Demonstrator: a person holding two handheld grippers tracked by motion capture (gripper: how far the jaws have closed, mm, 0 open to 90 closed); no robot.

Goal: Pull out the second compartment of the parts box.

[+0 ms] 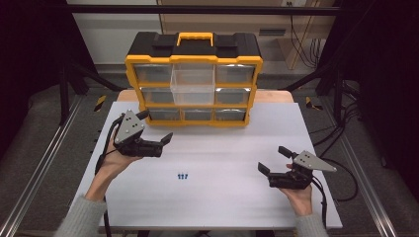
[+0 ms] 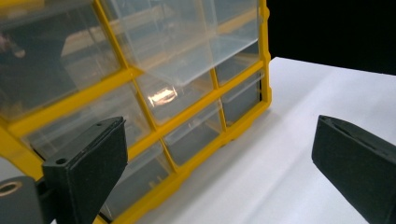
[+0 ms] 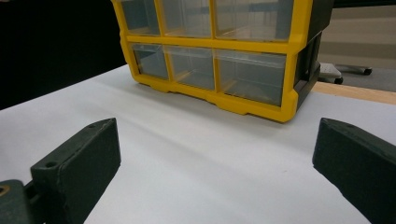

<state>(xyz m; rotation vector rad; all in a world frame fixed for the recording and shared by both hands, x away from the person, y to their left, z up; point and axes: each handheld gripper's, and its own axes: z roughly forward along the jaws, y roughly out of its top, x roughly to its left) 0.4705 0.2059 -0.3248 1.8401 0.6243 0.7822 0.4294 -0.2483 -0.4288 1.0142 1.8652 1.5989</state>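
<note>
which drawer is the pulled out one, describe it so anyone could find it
Start at the yellow and black organizer at the far edge of the white table. Its front is a grid of clear drawers, three across and three down. The open drawer sits in the middle column, near the top, and it alone juts forward past the yellow frame while its neighbours sit flush.

Yellow-and-black organiser [image 1: 193, 64] with clear drawers [image 1: 192, 86], small blue pieces [image 1: 183, 176], white table [image 1: 222, 197]

Organizer [image 1: 193, 84] blocks far side; near table [image 1: 222, 197] open.
</note>
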